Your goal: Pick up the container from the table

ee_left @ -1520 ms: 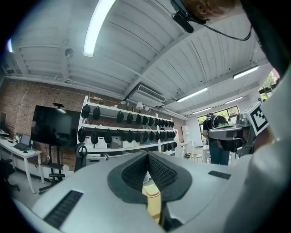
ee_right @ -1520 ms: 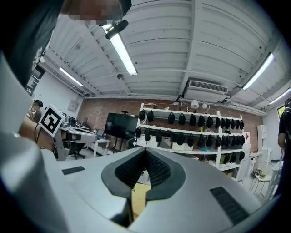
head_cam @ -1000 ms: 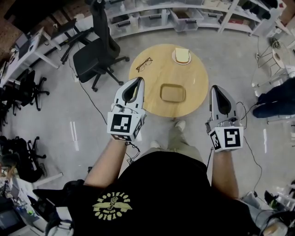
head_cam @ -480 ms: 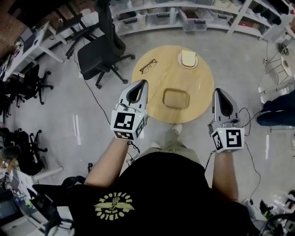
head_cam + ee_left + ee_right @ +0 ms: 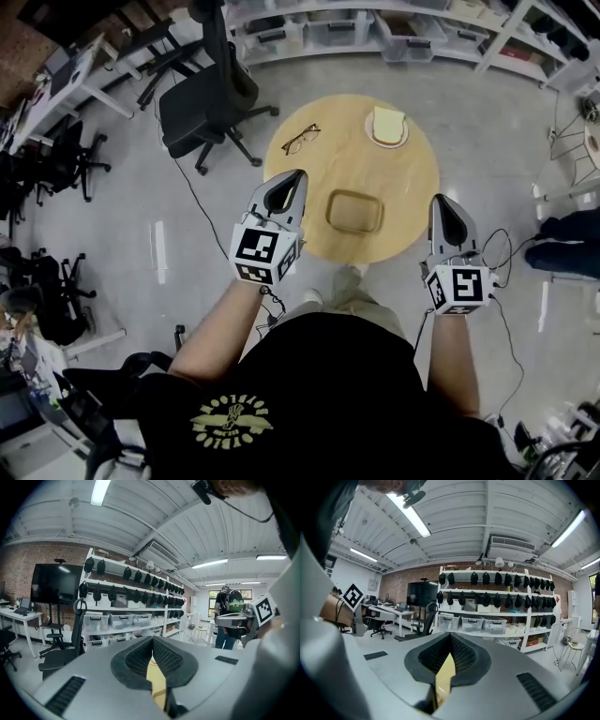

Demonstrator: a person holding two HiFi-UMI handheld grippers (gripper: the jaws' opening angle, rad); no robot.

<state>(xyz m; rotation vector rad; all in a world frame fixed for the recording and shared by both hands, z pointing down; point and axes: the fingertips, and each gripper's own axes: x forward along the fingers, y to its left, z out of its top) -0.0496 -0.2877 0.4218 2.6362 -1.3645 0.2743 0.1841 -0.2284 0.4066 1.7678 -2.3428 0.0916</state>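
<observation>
The jaws of both grippers were pressed together, with nothing held between them. In the head view, looking steeply down, the left gripper (image 5: 298, 175) sat left of centre, a marker cube at its wrist end, and its closed tips overlapped the left rim of a round wooden bench (image 5: 412, 178). Its own gripper view showed the two dark ribbed pads (image 5: 165, 657) meeting at the tip, with only a sliver of pale wood visible below them.

Left of that gripper, in the upper left of the head view, a black office chair (image 5: 202, 103) stood on the grey floor (image 5: 122, 234). A pair of glasses (image 5: 301, 138) lay on the upper left part of the bench. The container (image 5: 354, 210), a shallow tan tray with rounded corners, lay on the lower middle of the bench. In the picture it sat between the two grippers, apart from both and touched by neither. A white plate (image 5: 375, 137) carrying a pale yellow square sat near the bench's upper right rim.

The right gripper (image 5: 440, 200) sat right of centre, its closed tips just beside the bench's lower right rim. Shelves with clear bins (image 5: 328, 28) ran along the top edge. A person in dark clothes (image 5: 567, 246) showed at the right edge.
</observation>
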